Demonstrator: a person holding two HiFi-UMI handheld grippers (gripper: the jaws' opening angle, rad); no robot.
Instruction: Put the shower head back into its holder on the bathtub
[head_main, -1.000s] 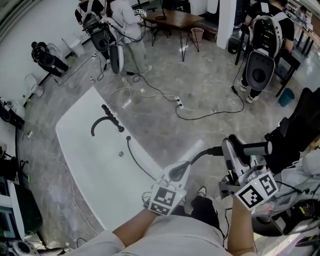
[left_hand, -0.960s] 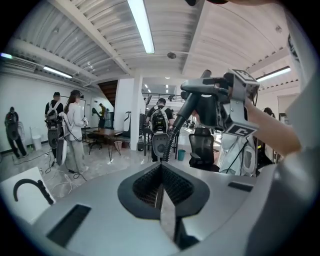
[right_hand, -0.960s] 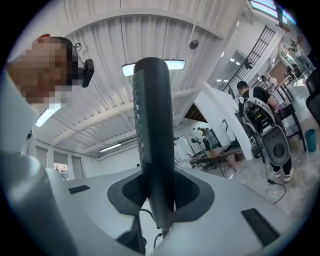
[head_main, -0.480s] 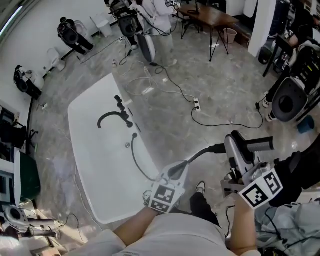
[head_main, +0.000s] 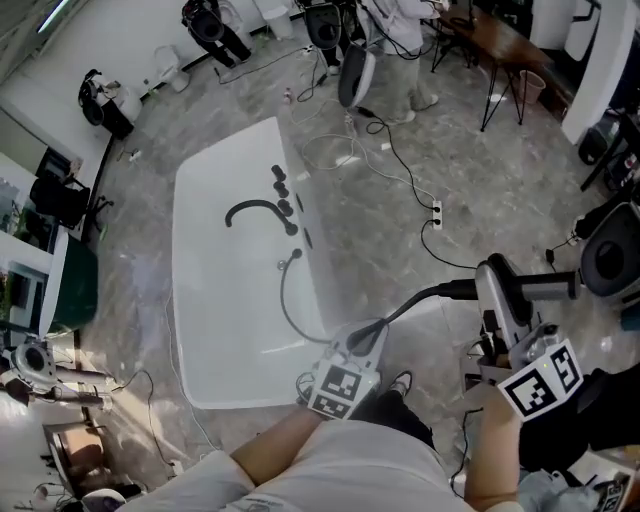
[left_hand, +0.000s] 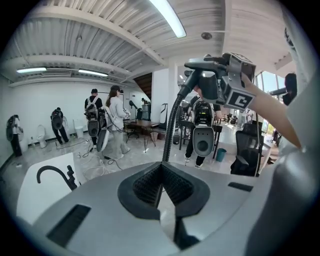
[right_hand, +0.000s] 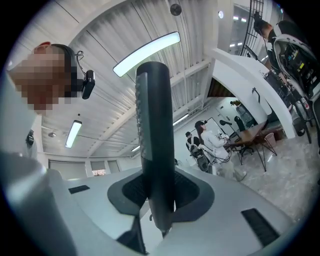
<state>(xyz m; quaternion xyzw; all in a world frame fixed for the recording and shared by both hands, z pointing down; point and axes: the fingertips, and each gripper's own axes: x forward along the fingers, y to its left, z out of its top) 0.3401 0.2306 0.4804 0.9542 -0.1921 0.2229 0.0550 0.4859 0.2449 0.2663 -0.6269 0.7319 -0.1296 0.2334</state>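
right gripper (right_hand: 159, 196): jaws are clamping the shower head (right_hand: 154, 150) by its dark handle, well off the tub.
left gripper (left_hand: 161, 187): jaws are pressing together; the hose (left_hand: 172, 120) is rising just past their tips.
bathtub (head_main: 200, 300): black fittings (head_main: 285, 205) are lining its right rim.
step: judged as carrying, holder not yet reached.
next: is calling for reaching that rim and seating the handle.

Tap (head_main: 258, 209) on tub's (head_main: 215, 330) right rim, hose (head_main: 288, 318) running from that rim past tub's near right corner, shower head (right_hand: 154, 165) right of tub, power strip (head_main: 437, 213) on floor right of tub.
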